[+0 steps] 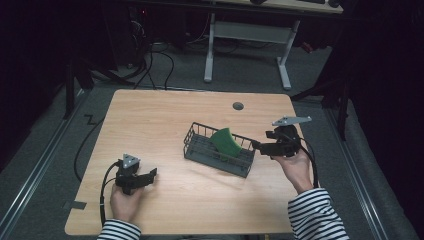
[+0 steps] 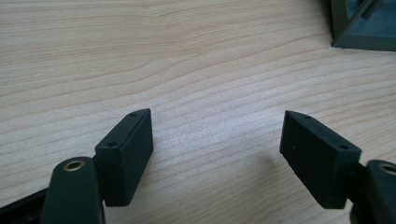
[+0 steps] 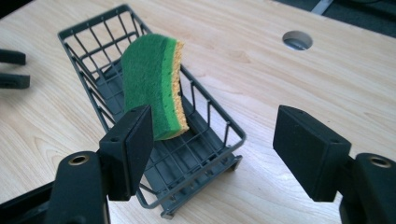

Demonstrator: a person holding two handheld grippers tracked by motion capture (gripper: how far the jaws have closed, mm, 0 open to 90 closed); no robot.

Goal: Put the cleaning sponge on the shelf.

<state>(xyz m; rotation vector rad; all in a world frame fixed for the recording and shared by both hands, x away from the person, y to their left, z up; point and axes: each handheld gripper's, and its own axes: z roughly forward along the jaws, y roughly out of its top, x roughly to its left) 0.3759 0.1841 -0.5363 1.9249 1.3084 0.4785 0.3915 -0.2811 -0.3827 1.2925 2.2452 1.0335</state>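
A dark wire basket (image 1: 195,150) (image 3: 84,35) stands in the middle of the wooden table (image 1: 165,115). A green and yellow sponge (image 1: 226,141) (image 3: 156,84) leans upright inside it, against the far wire wall. My right gripper (image 1: 256,146) (image 3: 212,144) hovers just off the basket's right end, jaws open with nothing between them. My left gripper (image 1: 151,174) (image 2: 217,154) rests low over bare wood near the front left, jaws wide open and empty. A corner of the basket (image 2: 364,28) shows at the top right of the left gripper view.
A round cable hole (image 1: 238,106) (image 3: 297,39) sits in the table near its far edge. Cables (image 1: 82,150) trail off the table's left side to the floor. A second desk's white legs (image 1: 210,50) stand beyond the table.
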